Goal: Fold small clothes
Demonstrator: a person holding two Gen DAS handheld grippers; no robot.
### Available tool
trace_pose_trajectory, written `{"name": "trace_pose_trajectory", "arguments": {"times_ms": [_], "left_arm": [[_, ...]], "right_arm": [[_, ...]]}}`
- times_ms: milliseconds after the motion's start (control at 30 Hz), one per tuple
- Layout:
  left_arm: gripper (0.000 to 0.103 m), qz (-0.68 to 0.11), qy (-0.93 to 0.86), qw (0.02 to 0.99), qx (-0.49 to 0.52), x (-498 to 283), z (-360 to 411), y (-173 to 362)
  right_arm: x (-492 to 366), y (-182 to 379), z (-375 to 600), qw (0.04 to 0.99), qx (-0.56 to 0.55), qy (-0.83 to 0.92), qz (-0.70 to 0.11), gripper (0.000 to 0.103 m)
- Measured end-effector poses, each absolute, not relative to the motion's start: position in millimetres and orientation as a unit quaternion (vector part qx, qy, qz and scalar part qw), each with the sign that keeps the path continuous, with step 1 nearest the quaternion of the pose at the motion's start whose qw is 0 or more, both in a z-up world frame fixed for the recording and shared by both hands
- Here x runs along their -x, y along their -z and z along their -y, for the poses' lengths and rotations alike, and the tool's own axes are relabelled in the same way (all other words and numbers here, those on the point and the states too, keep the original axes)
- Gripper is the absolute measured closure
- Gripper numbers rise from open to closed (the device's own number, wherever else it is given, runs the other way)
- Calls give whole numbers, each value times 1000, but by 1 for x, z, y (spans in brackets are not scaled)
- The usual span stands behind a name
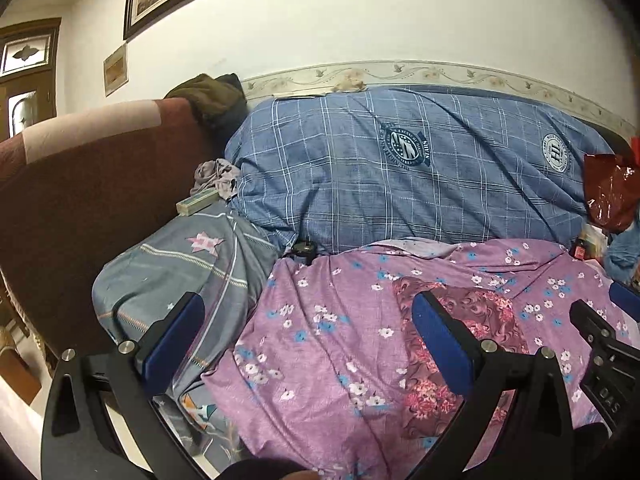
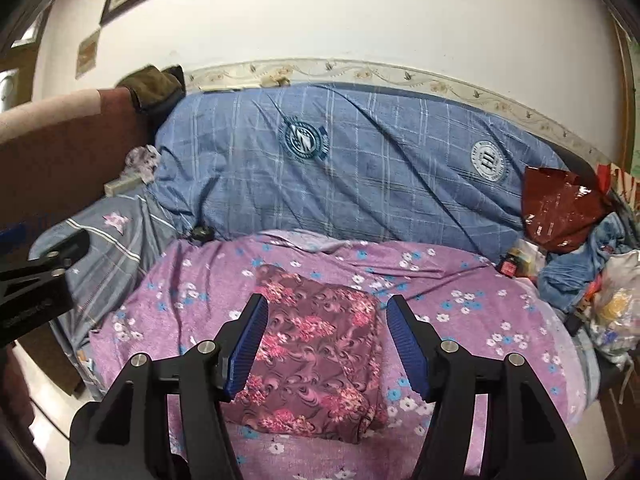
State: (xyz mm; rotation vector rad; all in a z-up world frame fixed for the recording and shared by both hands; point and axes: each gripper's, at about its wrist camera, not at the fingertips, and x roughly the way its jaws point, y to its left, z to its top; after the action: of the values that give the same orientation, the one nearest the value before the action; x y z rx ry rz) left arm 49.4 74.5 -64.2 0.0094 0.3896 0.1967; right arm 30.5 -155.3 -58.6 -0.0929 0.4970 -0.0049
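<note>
both released: left gripper wide, right gripper partly open. folded floral garment loose on purple sheet; soft bed may let the fold slump open.

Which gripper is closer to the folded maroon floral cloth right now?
Right. The right gripper hangs open directly over the maroon floral cloth; the left gripper is open, off to its left.

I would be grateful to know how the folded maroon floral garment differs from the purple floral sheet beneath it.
The maroon floral garment is a small folded packet; the purple floral sheet is spread across the bed. The garment is dark maroon with pink blossoms and swirls; the sheet is pale purple with scattered white and blue flowers. The garment lies on top; the sheet carries it. Both are floral fabric, and neither is gripped.
</note>
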Motion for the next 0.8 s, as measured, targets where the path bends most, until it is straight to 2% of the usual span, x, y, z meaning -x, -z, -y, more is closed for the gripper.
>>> {"name": "trace_pose_trajectory", "arguments": {"times_ms": [367, 800], "left_arm": [[0, -185, -76, 980, -2, -32, -76, 63], [0, -165, -41, 985, -11, -25, -54, 53]], "right_arm": [[-9, 29, 147, 974, 69, 54, -207, 38], [1, 18, 170, 980, 38, 57, -188, 37]]}}
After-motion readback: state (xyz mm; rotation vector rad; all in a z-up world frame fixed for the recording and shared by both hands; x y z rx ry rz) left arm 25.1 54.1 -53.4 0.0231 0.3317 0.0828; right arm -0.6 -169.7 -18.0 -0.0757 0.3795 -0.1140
